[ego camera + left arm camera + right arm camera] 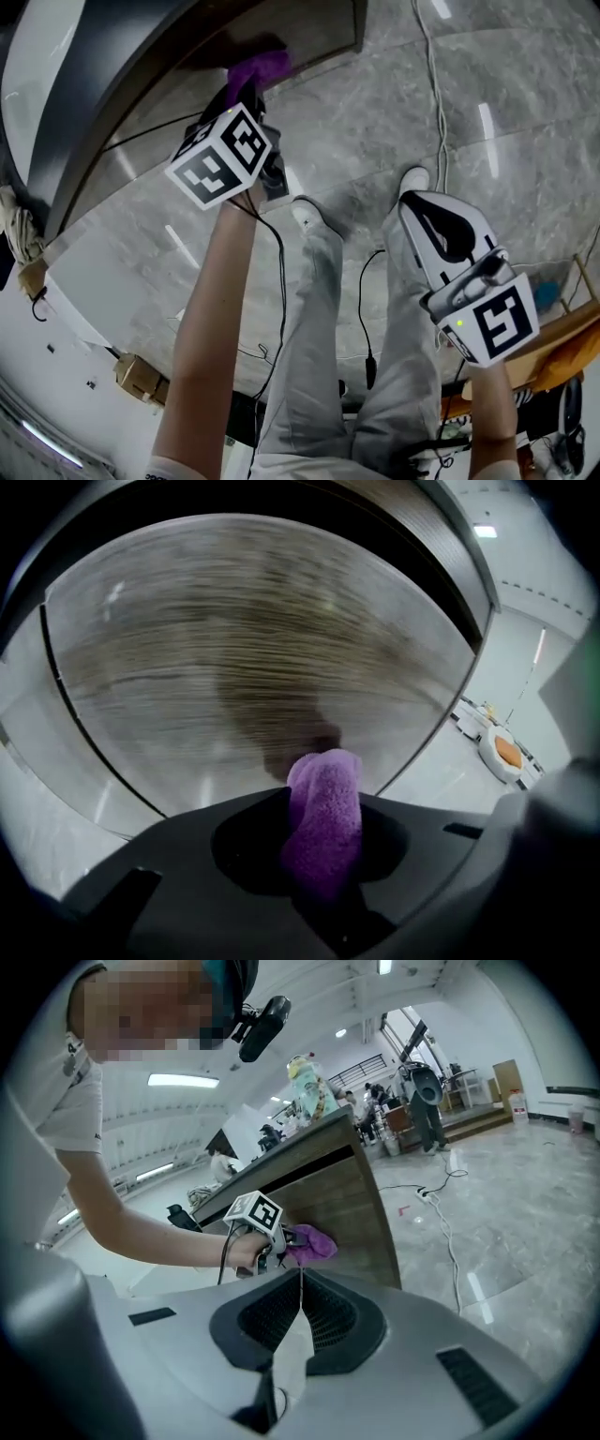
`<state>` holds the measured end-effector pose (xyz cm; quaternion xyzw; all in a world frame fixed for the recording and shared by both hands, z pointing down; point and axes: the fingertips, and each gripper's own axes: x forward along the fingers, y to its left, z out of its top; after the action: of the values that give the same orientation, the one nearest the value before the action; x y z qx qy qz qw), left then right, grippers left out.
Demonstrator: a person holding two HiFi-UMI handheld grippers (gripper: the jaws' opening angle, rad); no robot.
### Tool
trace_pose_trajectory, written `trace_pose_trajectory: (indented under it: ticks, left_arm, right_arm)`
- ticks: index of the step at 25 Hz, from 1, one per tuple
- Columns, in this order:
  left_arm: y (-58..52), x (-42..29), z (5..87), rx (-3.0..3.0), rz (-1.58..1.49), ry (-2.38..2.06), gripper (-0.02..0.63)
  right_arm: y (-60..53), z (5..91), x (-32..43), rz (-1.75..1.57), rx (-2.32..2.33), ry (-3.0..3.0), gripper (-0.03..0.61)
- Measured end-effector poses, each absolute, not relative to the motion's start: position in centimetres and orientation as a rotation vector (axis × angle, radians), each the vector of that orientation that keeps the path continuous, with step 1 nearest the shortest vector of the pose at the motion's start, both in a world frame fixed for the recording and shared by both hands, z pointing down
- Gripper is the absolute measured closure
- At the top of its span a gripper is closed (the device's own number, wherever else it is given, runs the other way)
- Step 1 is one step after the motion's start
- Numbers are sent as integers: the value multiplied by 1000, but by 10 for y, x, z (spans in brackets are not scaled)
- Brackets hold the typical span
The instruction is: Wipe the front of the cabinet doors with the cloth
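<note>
My left gripper (248, 98) is shut on a purple cloth (261, 67), and the cloth's bunched tip presses against the wood-grain cabinet door (309, 28). In the left gripper view the cloth (325, 808) sticks out between the jaws of that gripper (323, 860), right against the door front (253, 649). From the right gripper view I see the left gripper (272, 1241) holding the cloth (311, 1243) on the door (352, 1208). My right gripper (419, 202) hangs lower right, away from the cabinet, and its jaws (301, 1283) are shut with nothing between them.
The person's legs (314, 281) and shoes stand on a grey marble floor. A white cable (436, 84) runs across the floor to the right of the cabinet. A cardboard box (136, 375) sits at lower left. A bottle (305, 1087) stands on the cabinet top.
</note>
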<state>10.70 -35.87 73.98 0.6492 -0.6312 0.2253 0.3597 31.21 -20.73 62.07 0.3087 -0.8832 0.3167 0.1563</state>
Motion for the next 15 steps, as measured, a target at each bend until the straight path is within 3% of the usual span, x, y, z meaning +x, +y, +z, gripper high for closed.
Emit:
trace_pose_trajectory:
  ticks: [11,15]
  left_arm:
    - [-300,-50,744,1438,611,-1769,520]
    - [-280,-77,742,1351,568,-1826,520]
  right_arm:
    - [-199,612,212,865,742,-2579,551]
    - [-199,608,202,855,691,-2598,551]
